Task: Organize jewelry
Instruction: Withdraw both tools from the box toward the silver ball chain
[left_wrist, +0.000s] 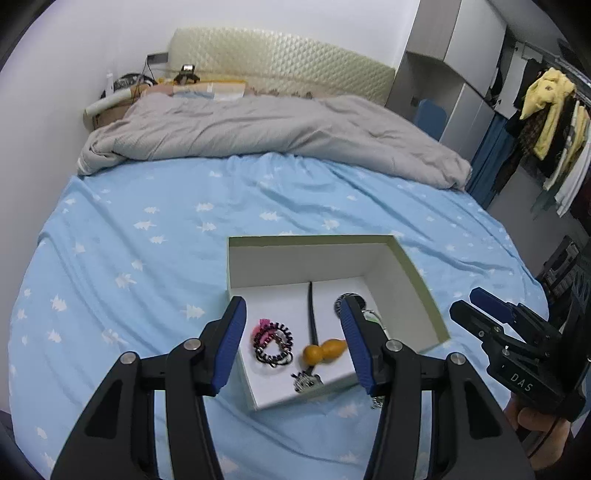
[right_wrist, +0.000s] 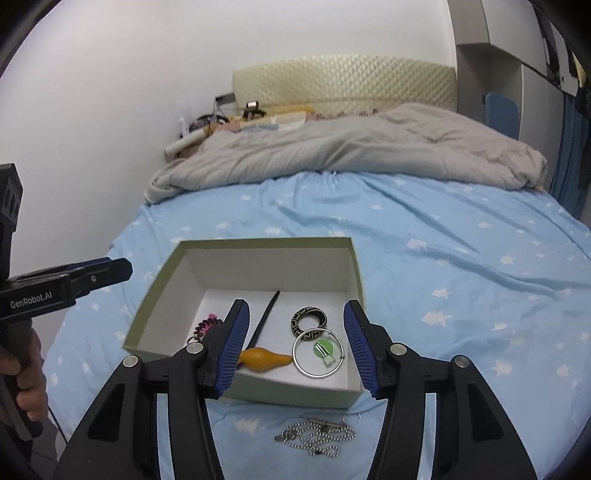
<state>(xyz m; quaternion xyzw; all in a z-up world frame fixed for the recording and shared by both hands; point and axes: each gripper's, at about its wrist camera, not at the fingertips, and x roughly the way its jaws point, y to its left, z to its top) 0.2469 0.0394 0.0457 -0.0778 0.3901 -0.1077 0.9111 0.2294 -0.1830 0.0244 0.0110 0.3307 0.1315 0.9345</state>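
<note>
Ball chain (right_wrist: 317, 436) lies loose on the bed sheet (right_wrist: 461, 277), just outside the near wall of the box (right_wrist: 258, 243); everything else already in the box: orange gourd pendant (right_wrist: 267, 359), silver hoop (right_wrist: 318, 355), patterned ring (right_wrist: 309, 322), hair ties (left_wrist: 272, 343); right gripper (right_wrist: 295, 343) jaws wide open, empty, above the box's near wall; left gripper (left_wrist: 291, 347) jaws also wide open, empty; chain likely light, limp, slippery; best pinched where the strands bunch, else it trails
</note>
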